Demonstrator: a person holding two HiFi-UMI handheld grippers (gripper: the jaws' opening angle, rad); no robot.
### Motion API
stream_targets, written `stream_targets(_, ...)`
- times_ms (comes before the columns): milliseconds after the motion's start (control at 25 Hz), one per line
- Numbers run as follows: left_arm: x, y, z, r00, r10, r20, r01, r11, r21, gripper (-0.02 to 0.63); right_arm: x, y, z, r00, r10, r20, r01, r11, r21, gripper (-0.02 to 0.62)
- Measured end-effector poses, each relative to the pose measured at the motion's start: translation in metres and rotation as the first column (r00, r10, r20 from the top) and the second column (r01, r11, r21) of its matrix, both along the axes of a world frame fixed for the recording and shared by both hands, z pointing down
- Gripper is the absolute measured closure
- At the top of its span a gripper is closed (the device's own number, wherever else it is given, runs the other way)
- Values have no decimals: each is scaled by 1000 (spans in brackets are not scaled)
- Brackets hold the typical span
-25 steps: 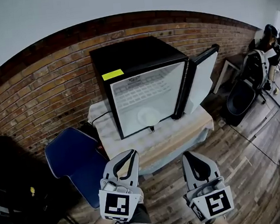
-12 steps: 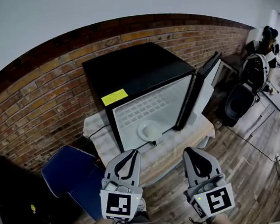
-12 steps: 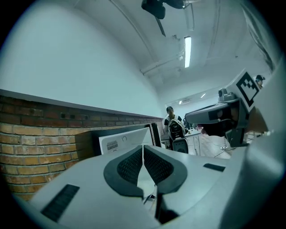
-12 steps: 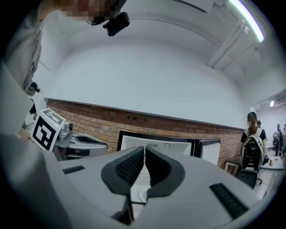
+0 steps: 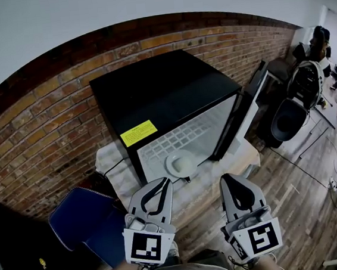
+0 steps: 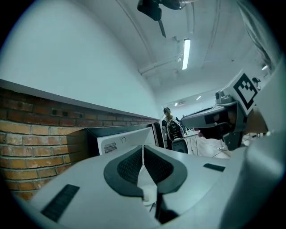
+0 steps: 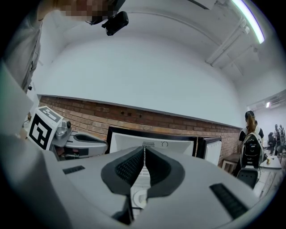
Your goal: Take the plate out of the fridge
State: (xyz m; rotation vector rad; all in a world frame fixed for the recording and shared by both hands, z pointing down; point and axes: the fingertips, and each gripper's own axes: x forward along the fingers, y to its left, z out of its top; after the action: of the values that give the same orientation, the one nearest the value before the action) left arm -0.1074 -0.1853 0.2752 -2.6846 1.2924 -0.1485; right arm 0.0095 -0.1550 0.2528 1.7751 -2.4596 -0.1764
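I see a brick wall (image 5: 42, 127) across the upper frame, and against it at centre the black fridge (image 5: 164, 96), its door (image 5: 250, 108) swung open to the right. It stands on a table (image 5: 242, 153). A blue chair (image 5: 85, 221) sits lower left. My left gripper (image 5: 163, 183) and right gripper (image 5: 227, 179) hover low centre, both clenched on nothing. The plate (image 5: 180, 164) lies on the fridge floor, just above the left gripper.

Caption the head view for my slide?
Left gripper and right gripper, jaws shut, face open fridge holding a white plate.
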Motion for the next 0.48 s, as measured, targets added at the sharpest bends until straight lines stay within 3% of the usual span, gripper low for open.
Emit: stream_targets(480, 9, -33, 9, 998, -56, 5, 56, 998, -32, 583, 11, -40, 11, 998, -56, 25, 56, 998, -29, 563)
